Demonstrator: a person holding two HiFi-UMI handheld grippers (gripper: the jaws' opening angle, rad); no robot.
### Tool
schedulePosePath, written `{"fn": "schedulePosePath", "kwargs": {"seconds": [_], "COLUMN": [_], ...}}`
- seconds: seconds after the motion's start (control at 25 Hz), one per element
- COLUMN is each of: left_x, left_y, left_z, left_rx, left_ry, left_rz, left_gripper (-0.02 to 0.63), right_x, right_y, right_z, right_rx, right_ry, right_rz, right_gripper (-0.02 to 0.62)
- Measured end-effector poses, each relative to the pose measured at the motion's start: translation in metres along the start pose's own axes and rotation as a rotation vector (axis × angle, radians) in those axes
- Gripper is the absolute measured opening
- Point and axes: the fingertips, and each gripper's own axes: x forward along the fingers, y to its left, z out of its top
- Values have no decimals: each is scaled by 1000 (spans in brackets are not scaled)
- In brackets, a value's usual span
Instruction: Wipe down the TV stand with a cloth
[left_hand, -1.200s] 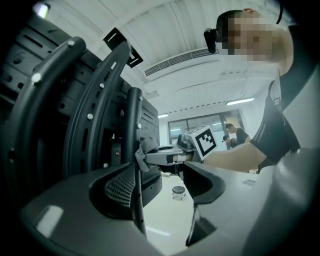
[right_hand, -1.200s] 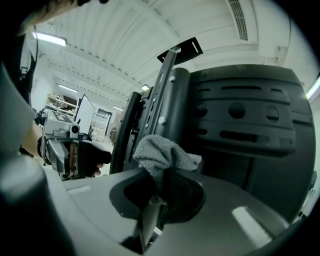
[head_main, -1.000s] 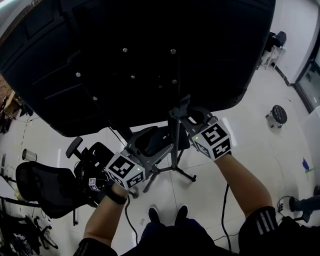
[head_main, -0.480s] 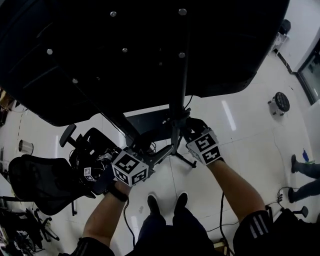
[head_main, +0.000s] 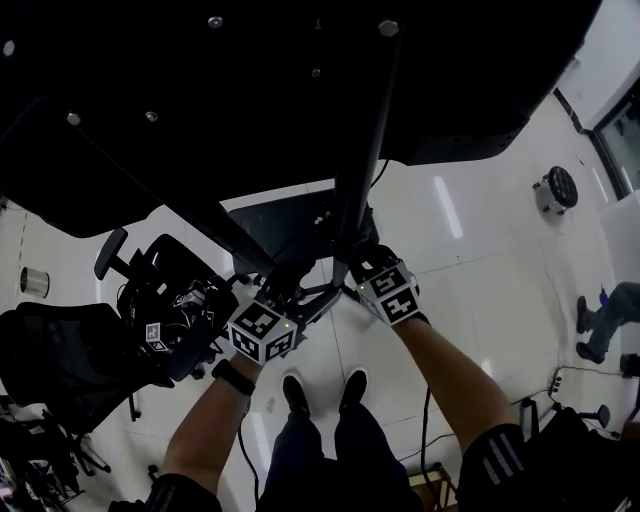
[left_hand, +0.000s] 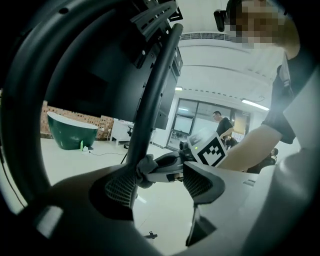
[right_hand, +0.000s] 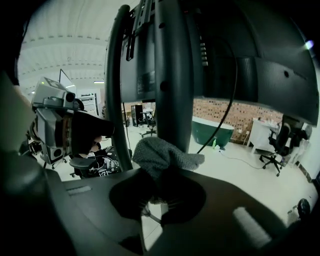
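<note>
A: One TV stand pole is being wiped low down. The cloth is pinched in the right gripper and pressed against it.
B: Left gripper?
A: Spread, nothing held. The rest is judged undone.

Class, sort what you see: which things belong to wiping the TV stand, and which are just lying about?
Belong to the job: grey cloth, clamped in the jaws of the right gripper; TV stand pole, which the cloth touches.
Just lying about: black office chair; green tub; round stool.
</note>
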Motion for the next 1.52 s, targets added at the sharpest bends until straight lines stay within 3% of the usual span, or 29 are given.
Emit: {"fn": "schedulePosePath", "kwargs": {"seconds": [0.52, 1.04, 1.28, 1.52], "left_x": [7, 18, 12, -22], "left_y": [41, 56, 50, 11], "left_z": [-120, -170, -174, -115], "left_rx": [-134, -178, -161, -102], "left_ry": [65, 64, 82, 36], "left_rz": [44, 63, 66, 80], "left_gripper": [324, 324, 325, 324], "right_x": [90, 140, 132, 61], "right_y": [3, -9, -4, 29], "right_z": [-131, -227, -227, -157], "right_rx": [19, 128, 186, 249], "right_ry": [188, 335, 337, 186], "right_rz": [33, 10, 42, 171], "right_gripper": [31, 32, 32, 32]}}
